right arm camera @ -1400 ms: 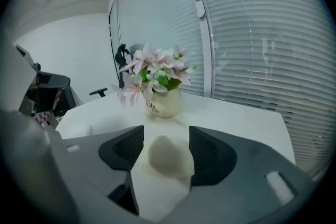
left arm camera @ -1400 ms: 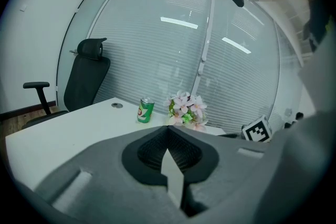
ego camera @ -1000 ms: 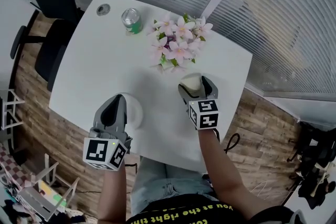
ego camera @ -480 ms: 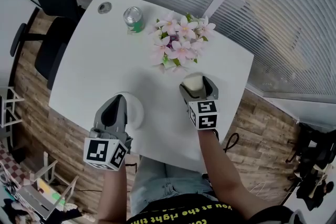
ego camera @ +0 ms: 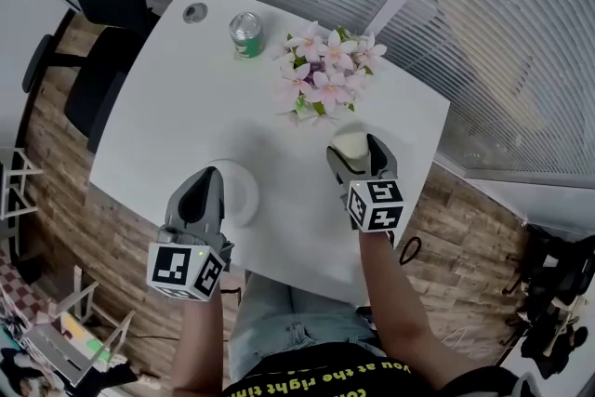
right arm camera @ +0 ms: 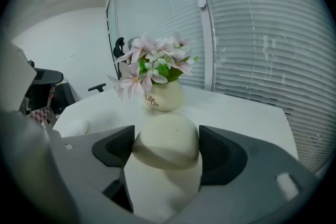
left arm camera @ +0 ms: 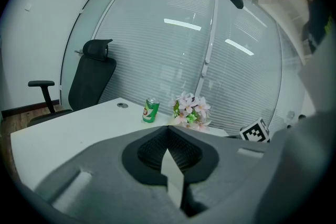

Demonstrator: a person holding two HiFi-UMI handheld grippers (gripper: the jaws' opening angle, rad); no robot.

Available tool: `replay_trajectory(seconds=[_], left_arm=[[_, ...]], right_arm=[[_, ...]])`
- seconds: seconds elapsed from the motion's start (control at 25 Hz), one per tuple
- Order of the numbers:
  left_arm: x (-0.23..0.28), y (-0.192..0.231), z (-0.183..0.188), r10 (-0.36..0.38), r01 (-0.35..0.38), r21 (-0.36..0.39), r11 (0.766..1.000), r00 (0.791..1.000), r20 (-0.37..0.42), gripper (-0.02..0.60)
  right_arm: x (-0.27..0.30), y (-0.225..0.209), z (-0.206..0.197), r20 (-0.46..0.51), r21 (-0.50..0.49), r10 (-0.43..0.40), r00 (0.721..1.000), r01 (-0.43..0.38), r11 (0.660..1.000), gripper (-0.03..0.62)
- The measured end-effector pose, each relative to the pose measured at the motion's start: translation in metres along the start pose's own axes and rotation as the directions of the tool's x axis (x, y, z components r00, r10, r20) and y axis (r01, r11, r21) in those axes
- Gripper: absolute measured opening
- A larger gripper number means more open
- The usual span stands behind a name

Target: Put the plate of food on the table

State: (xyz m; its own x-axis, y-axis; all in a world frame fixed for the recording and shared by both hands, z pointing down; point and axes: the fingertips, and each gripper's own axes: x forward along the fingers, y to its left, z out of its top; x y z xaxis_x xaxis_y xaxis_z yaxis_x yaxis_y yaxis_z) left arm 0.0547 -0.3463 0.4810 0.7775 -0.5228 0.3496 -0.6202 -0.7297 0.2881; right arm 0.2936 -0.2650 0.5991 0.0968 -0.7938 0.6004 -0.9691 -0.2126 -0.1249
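A white plate (ego camera: 240, 191) is over the table's (ego camera: 177, 116) near edge, its rim clamped by my left gripper (ego camera: 205, 182). In the left gripper view the jaws of the left gripper (left arm camera: 168, 136) are shut on the thin white plate rim (left arm camera: 171, 173). Whether the plate rests on the table I cannot tell. My right gripper (ego camera: 354, 151) is shut on a cream-coloured round bun (ego camera: 349, 142), held above the table just in front of the flower pot. The right gripper view has the bun (right arm camera: 167, 136) squeezed between the dark pads of the right gripper (right arm camera: 166, 153).
A pot of pink flowers (ego camera: 325, 74) stands at the table's far middle, marked "Life" (right arm camera: 157, 98). A green can (ego camera: 246, 34) and a round cable grommet (ego camera: 195, 12) lie to its left. A black office chair (ego camera: 84, 33) stands at the far left. Blinds cover the glass wall behind.
The right gripper with the bun has drifted slightly to the right. The left gripper and plate have stayed where they were.
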Motion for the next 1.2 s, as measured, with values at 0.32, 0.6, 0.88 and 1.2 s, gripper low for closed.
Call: replay_trajectory(seconds=[0.32, 0.6, 0.88, 1.2], left_arm=[[-0.016, 0.001, 0.015, 0.008, -0.008, 0.009, 1.000, 0.999, 0.037, 0.000], [-0.034, 0.000, 0.029, 0.022, -0.024, 0.019, 1.000, 0.997, 0.072, 0.000], [-0.054, -0.002, 0.042, 0.037, -0.042, 0.043, 0.998, 0.994, 0.102, 0.000], [-0.077, -0.001, 0.056, 0.059, -0.069, 0.060, 0.996, 0.988, 0.146, 0.000]], right_arm=[[-0.025, 0.006, 0.033, 0.068, -0.029, -0.006, 0.998, 0.008, 1.000, 0.391], [-0.049, 0.015, 0.060, 0.123, -0.047, 0.004, 0.992, 0.002, 0.999, 0.391], [-0.068, 0.028, 0.087, 0.174, -0.066, 0.031, 0.984, -0.020, 0.998, 0.391], [-0.095, 0.047, 0.120, 0.238, -0.101, 0.061, 0.969, -0.038, 0.994, 0.391]])
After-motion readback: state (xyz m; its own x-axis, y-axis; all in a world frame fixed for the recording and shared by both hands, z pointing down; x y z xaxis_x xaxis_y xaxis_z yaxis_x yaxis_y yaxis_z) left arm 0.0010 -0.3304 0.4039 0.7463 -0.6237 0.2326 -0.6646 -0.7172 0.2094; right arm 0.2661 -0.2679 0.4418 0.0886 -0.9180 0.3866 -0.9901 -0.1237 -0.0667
